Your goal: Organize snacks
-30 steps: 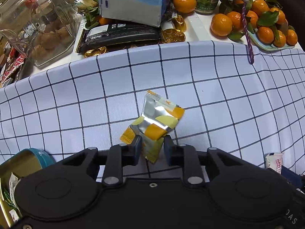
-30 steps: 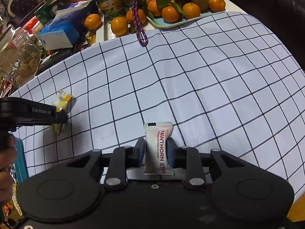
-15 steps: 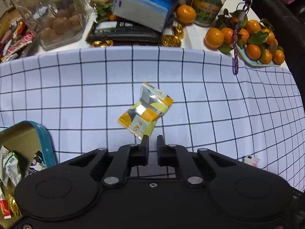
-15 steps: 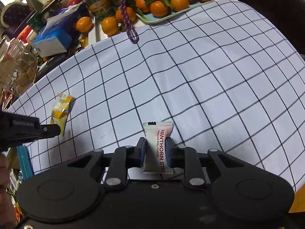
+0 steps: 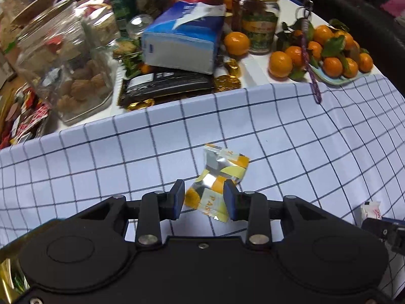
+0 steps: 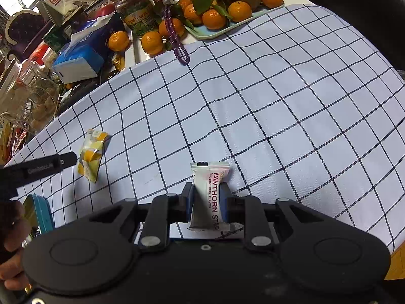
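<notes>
Hawthorn strip (image 6: 208,195): white wrapper with red lettering, standing lengthwise between the fingers of the right gripper (image 6: 207,200), top end pointing away from the camera, above the checked cloth (image 6: 278,106).
Right gripper: jaws pressed on both long sides of the hawthorn strip; the packet is clamped.
Yellow packet (image 5: 217,181): foil wrapper in yellow, orange and silver, lying crumpled on the checked cloth; its near end lies between the fingers of the left gripper (image 5: 204,197).
Left gripper: jaws apart and just opened wider, one blue pad on each side of the yellow packet's near end; a gap shows at the left pad, and contact at the right pad cannot be told. In the right wrist view one finger tip sits just beside the packet (image 6: 91,153).
Hand (image 6: 11,243): seen at the left edge of the right wrist view, behind the left gripper.
Teal tin (image 6: 41,210): open container on the cloth near that hand, beside the left gripper; contents are only partly seen.
Checked cloth: white with dark grid lines, spread over the near part of the desk (image 5: 255,73).
Far edge of desk: blue tissue pack (image 5: 182,40), dark flat packet (image 5: 164,84) beneath it, gold foil coins (image 5: 226,83), glass jar (image 5: 63,63) of brown pieces, a green-labelled jar (image 5: 259,34).
Tangerines (image 6: 220,5): leafy pile on a pale tray (image 6: 215,32), with loose ones nearby.
Purple cord (image 6: 174,33): hanging down onto the cloth's far edge.
</notes>
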Tool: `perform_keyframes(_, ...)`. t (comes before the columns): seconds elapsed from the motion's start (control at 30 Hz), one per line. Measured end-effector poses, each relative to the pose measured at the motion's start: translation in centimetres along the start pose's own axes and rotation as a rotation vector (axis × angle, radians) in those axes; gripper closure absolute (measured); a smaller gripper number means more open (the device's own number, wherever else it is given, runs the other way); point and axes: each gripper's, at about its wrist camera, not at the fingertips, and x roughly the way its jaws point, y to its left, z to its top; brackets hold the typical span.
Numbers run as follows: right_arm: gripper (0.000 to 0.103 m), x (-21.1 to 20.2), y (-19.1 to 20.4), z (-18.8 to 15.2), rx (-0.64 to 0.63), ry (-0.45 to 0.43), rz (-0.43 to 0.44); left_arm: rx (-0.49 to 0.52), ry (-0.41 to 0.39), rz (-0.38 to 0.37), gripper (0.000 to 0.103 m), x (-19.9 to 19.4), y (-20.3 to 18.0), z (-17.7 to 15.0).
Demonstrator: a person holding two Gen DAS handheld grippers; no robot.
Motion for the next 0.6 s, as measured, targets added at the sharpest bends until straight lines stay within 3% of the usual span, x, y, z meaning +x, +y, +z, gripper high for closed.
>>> perform_keyframes(0.13,0.080,0.3,-0.3,0.5,0.020,0.016,0.018,0.017,0.014,-0.005,0.057,1.6,-0.4,0.0)
perform_keyframes(0.2,0.080,0.4,-0.5,0.7,0.032,0.022,0.021,-0.026,0.005,-0.047,0.046,2.2,0.1,0.0)
perform_keyframes(0.27,0.080,0.5,-0.5,0.9,0.042,0.026,0.025,-0.048,0.017,-0.067,0.043,2.9,0.4,0.1)
perform_keyframes(0.37,0.080,0.6,-0.4,1.2,0.051,0.034,0.030,-0.019,-0.003,-0.039,0.036,3.4,-0.1,0.0)
perform_keyframes(0.6,0.080,0.8,0.0,1.4,0.053,0.045,0.046,-0.032,0.009,-0.049,0.035,3.7,0.2,0.2)
